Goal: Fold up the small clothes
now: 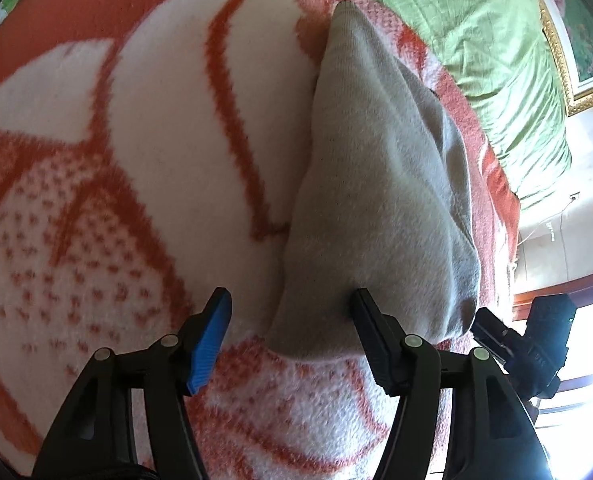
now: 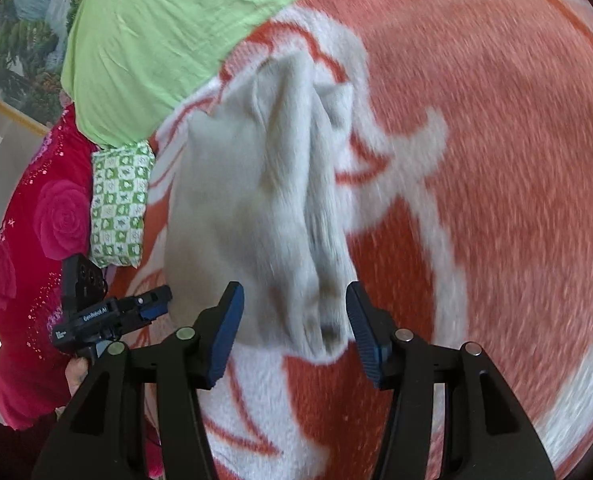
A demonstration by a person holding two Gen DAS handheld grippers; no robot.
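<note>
I'm hovering both grippers over the grey garment [image 1: 380,184] on the orange-and-white blanket [image 1: 144,184] — left gripper [image 1: 292,308] and right gripper [image 2: 294,304] both released, gripping nothing.

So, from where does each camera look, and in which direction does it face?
Left wrist: sits on the left hand-held gripper, looks down along its open fingers at a grey garment on an orange-and-white blanket; the right hand-held gripper shows at the right edge.
Right wrist: sits on the right hand-held gripper, open, looking at the same garment; the left one and a fingertip show at left.
Shared: garment, blanket, green pillow.
</note>
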